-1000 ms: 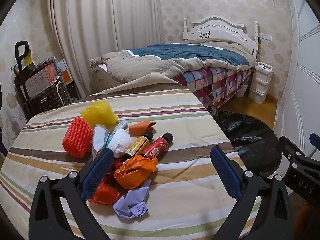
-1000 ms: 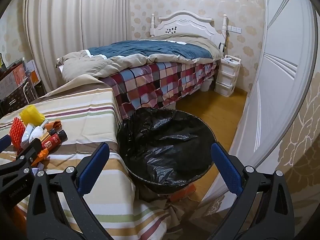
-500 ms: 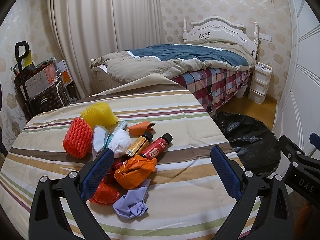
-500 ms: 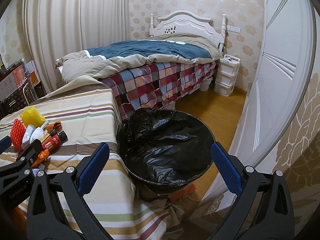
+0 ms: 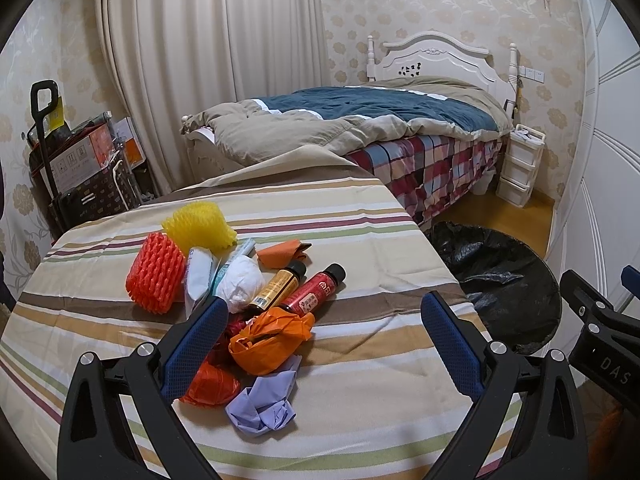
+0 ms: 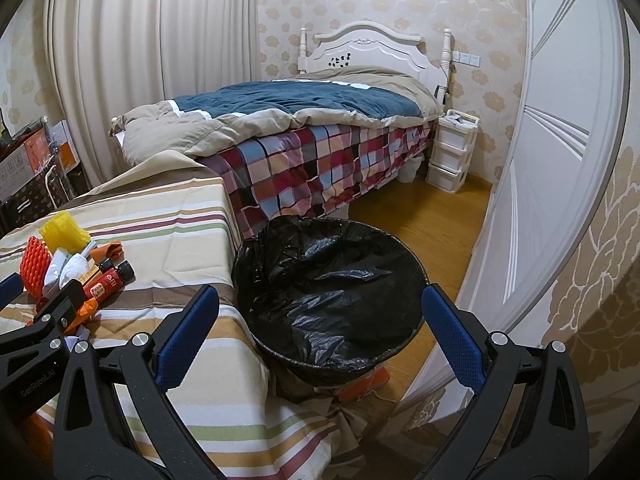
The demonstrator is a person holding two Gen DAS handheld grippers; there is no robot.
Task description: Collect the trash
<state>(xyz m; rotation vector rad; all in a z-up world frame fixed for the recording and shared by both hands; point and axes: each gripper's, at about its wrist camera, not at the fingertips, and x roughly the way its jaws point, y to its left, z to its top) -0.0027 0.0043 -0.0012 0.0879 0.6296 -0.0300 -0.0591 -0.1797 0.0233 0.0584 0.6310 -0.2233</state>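
A heap of trash lies on the striped table: a yellow foam net, a red foam net, a white wad, two small bottles, a crumpled orange bag, a red bag and a lilac paper ball. My left gripper hovers open over the near side of the heap, holding nothing. A bin with a black liner stands right of the table. My right gripper hangs open above the bin's near rim, empty.
A bed with a checked sheet stands behind the table and bin. White drawers sit by the headboard. A white door closes the right side. Boxes and a trolley crowd the far left corner. Wood floor lies beyond the bin.
Both grippers have barely moved; the views shifted only slightly. Nothing was picked up or let go.
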